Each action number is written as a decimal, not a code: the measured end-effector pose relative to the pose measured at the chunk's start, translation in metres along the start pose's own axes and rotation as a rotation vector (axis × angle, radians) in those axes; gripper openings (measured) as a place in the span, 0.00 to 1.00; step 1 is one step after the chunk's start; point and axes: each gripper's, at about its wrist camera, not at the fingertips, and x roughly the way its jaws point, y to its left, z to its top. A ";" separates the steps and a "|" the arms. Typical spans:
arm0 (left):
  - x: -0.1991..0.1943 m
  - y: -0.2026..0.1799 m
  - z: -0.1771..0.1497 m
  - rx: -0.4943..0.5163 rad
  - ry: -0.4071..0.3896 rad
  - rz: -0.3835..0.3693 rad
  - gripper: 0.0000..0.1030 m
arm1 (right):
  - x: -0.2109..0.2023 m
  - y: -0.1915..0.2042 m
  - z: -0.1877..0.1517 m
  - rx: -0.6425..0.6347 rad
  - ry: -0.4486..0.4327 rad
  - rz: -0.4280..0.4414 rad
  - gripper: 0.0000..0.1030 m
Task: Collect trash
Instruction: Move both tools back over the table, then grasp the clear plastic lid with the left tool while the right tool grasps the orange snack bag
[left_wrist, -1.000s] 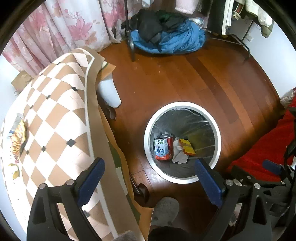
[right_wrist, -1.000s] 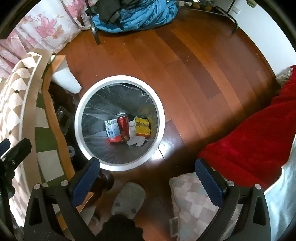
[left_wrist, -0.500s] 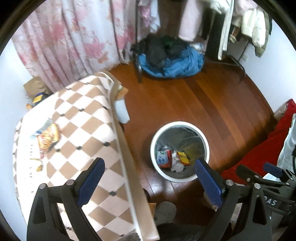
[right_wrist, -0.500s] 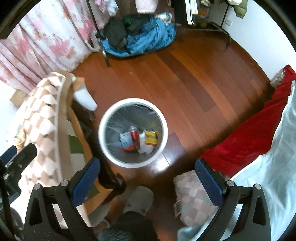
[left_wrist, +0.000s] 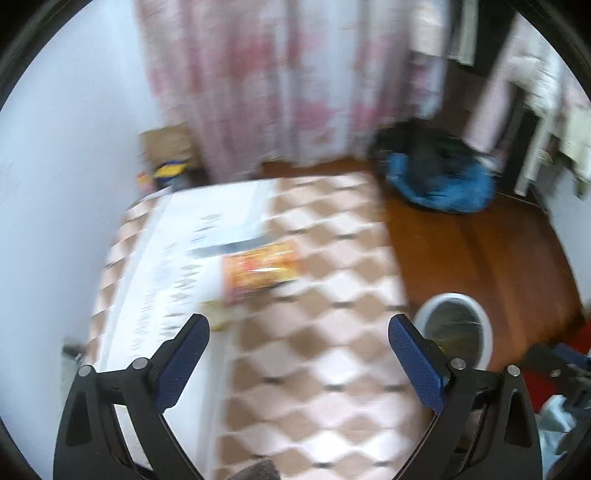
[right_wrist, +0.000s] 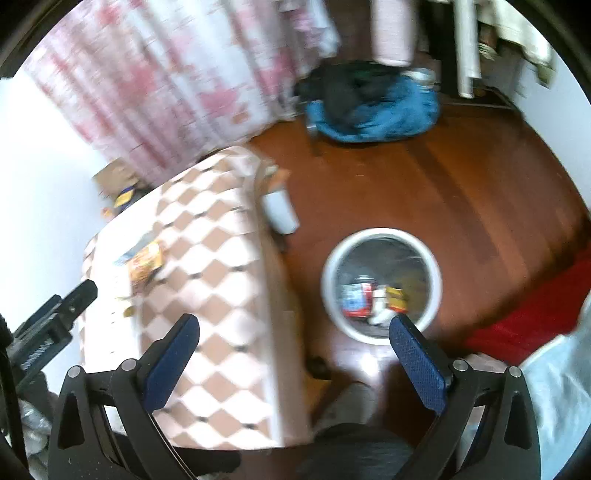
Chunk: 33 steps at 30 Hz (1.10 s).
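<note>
An orange snack wrapper (left_wrist: 260, 271) lies on the checkered table (left_wrist: 325, 354), seen small in the right wrist view as the wrapper (right_wrist: 144, 263). A small yellowish scrap (left_wrist: 218, 317) lies near it. My left gripper (left_wrist: 298, 341) hangs open and empty above the table, short of the wrapper. The white round bin (right_wrist: 381, 285) stands on the wood floor right of the table and holds a red carton, a can and a yellow packet. My right gripper (right_wrist: 293, 343) is open and empty, high above the table edge and the bin. Both views are blurred by motion.
A white printed sheet (left_wrist: 177, 266) covers the table's left part. A blue and black clothes heap (right_wrist: 373, 107) lies by the floral curtain (left_wrist: 280, 81). A cardboard box (left_wrist: 166, 147) sits in the corner. A red blanket (right_wrist: 535, 314) and a slipper (right_wrist: 343, 402) are near the bin.
Both grippers rose and swung left from over the bin toward the table. The wrapper now lies ahead of the left gripper, and the bin has slid to the right edge of its view.
</note>
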 end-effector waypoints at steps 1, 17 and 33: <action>0.012 0.029 -0.002 -0.039 0.022 0.030 0.96 | 0.008 0.019 0.003 -0.020 0.012 0.016 1.00; 0.162 0.227 -0.009 -0.269 0.235 0.165 0.96 | 0.241 0.266 0.050 -0.144 0.253 0.045 0.91; 0.209 0.207 0.016 -0.166 0.212 0.043 0.41 | 0.282 0.296 0.041 -0.210 0.159 -0.117 0.25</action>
